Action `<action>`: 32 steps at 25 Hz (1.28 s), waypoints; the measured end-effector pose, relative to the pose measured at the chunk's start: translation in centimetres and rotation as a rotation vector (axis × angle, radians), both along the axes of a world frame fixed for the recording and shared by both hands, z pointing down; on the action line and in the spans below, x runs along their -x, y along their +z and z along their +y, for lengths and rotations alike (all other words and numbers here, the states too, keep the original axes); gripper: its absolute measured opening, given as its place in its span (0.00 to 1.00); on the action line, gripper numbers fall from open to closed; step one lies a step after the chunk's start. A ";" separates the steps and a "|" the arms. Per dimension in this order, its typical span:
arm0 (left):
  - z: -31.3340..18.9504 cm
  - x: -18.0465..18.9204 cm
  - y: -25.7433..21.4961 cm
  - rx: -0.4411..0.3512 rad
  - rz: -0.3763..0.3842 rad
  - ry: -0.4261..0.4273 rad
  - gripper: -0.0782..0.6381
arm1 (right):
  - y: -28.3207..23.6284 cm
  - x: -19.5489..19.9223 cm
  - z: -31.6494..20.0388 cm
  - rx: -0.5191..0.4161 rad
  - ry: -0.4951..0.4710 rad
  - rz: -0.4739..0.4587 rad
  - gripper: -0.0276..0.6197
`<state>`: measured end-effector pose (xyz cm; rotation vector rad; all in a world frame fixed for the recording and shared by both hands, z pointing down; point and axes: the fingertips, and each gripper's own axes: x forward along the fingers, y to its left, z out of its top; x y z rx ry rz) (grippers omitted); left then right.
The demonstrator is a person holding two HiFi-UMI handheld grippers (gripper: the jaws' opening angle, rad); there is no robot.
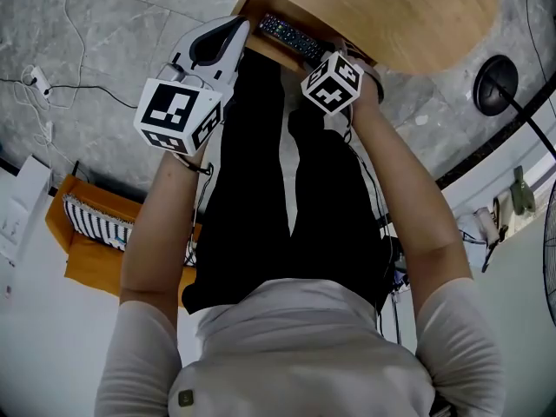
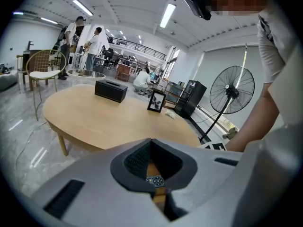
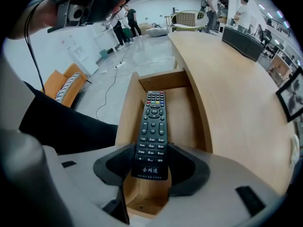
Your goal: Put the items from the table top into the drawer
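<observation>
A black remote [image 3: 152, 129] hangs lengthwise over the open wooden drawer [image 3: 179, 112], with my right gripper [image 3: 150, 150] shut on its lower end, one pad against each long edge. From the head view, the remote [image 1: 291, 35] lies over the drawer [image 1: 261, 49] under the edge of the round wooden table [image 1: 408, 16], and the right gripper [image 1: 328, 59] points steeply down at it. My left gripper [image 1: 234, 29] hovers just left of the drawer with its tips together and nothing held. Through the hollow of the left gripper [image 2: 151, 141] a bit of the remote [image 2: 155, 179] shows.
On the table top stand a black box [image 2: 111, 90] and a framed picture [image 2: 155, 101]. A standing fan [image 2: 232, 90] is beside the table. An orange seat with a striped cushion [image 1: 95, 233] sits on the floor to the left. My legs are close to the drawer front.
</observation>
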<state>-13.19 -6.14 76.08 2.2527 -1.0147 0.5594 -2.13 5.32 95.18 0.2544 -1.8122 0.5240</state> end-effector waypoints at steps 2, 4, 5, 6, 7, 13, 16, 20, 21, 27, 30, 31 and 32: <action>-0.1 0.3 0.4 0.007 0.004 -0.006 0.12 | 0.7 -0.1 0.1 0.001 0.004 0.021 0.40; -0.1 0.6 0.8 0.015 0.007 -0.011 0.12 | 1.3 0.0 -0.1 -0.005 0.001 0.036 0.40; 0.0 0.7 1.0 0.019 0.007 -0.009 0.12 | 1.6 0.1 -0.1 -0.006 0.000 0.041 0.40; 0.1 0.7 1.1 0.023 0.005 -0.006 0.12 | 1.8 0.2 -0.1 -0.005 0.000 0.044 0.40; 0.2 0.7 1.2 0.025 0.005 -0.001 0.12 | 2.0 0.2 0.0 -0.001 0.001 0.047 0.40; -0.2 0.7 1.5 0.030 0.007 0.010 0.12 | 3.0 0.3 -0.3 0.006 0.005 0.060 0.40; -0.3 0.7 1.6 0.030 0.006 0.011 0.12 | 3.2 0.2 -0.1 0.010 0.007 0.064 0.41; -0.4 0.5 1.6 0.031 0.010 0.016 0.12 | 3.4 0.2 0.0 0.009 0.022 0.067 0.41; -0.4 0.5 1.6 0.032 0.011 0.016 0.12 | 3.5 0.2 0.0 0.009 0.028 0.066 0.41; -0.1 0.1 1.5 0.039 0.018 0.021 0.12 | 3.1 0.2 -0.3 0.003 0.045 0.059 0.43; -0.1 0.1 1.0 0.033 0.017 0.024 0.12 | 2.5 0.3 -0.5 -0.002 0.053 0.054 0.43; -0.2 0.2 0.7 0.030 0.017 0.024 0.12 | 2.2 0.4 -0.5 -0.001 0.057 0.050 0.43; -0.3 0.2 0.4 0.027 0.017 0.025 0.12 | 1.9 0.5 -0.6 0.001 0.061 0.045 0.43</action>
